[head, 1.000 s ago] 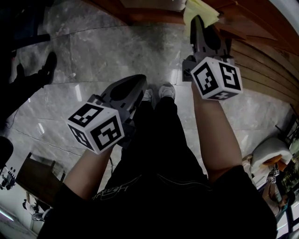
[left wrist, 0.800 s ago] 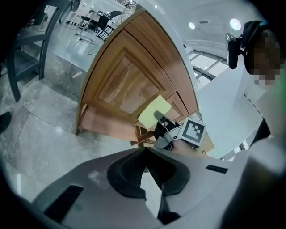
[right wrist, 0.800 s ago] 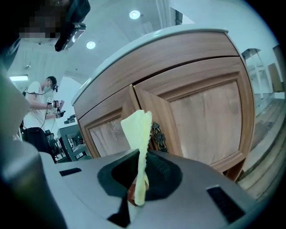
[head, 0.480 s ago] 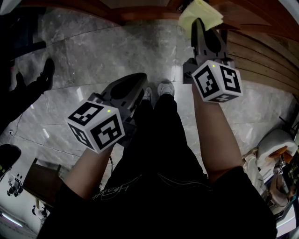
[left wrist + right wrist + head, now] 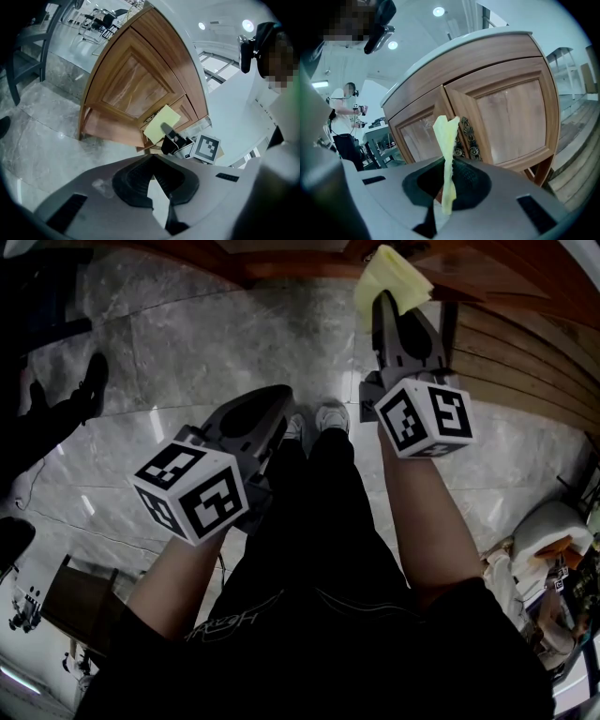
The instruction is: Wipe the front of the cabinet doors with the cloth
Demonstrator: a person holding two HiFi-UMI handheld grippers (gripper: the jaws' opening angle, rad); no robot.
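R gripper point(image 5: 447, 161) clamped on yellow cloth point(image 5: 446, 136), cabinet doors point(image 5: 506, 117) just ahead of it, contact unclear; L gripper point(image 5: 152, 159) jaws together, doors farther ahead.

One cabinet point(image 5: 478, 61) stood there, two doors point(image 5: 508, 117) on its front, two ornate handles point(image 5: 471, 136) where they met, one yellow cloth point(image 5: 389, 277) before the cabinet, two grippers, left gripper point(image 5: 267, 409) and right gripper point(image 5: 385, 298), one bystander point(image 5: 347, 122) beside the cabinet.
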